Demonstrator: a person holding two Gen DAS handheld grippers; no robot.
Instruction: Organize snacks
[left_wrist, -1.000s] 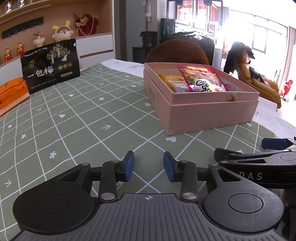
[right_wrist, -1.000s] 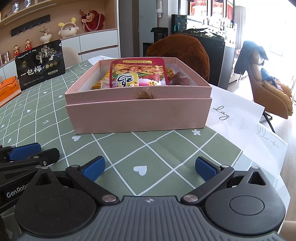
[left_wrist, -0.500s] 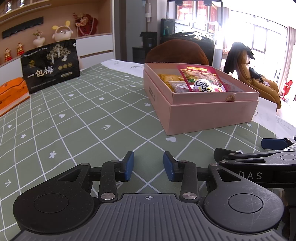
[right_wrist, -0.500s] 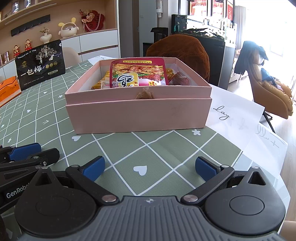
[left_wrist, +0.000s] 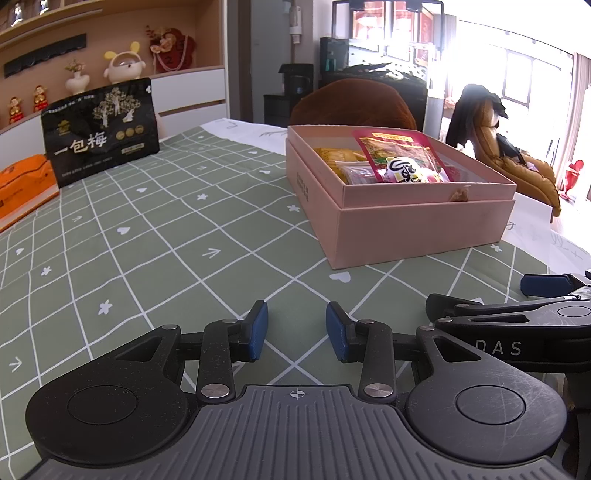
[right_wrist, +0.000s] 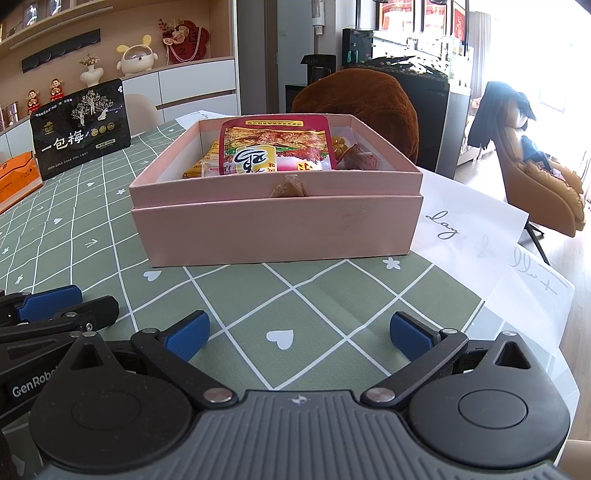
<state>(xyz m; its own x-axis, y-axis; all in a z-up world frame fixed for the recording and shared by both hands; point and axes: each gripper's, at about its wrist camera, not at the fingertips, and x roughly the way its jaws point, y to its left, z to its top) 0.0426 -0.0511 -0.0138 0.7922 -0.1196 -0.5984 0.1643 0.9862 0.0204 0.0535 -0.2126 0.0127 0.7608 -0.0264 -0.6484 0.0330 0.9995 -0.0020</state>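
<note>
While both grippers are hovering low over the green checked tabletop (right_wrist: 332, 295), the pink box (right_wrist: 280, 229) is sitting just ahead of them, open at the top and holding several snack packets, with a large red packet (right_wrist: 273, 147) leaning on top of yellow ones (left_wrist: 334, 155). The left gripper (left_wrist: 296, 326) is showing its blue fingers (left_wrist: 258, 328) partly apart with nothing between them. The right gripper (right_wrist: 299, 330) is holding its fingers (right_wrist: 186, 334) spread wide, also gripping nothing. A black snack bag (left_wrist: 101, 129) is standing upright at the far side of the tabletop, well apart from the box, beside an orange package (left_wrist: 24, 184). White paper (right_wrist: 472, 236) is lying to the right of the box.
</note>
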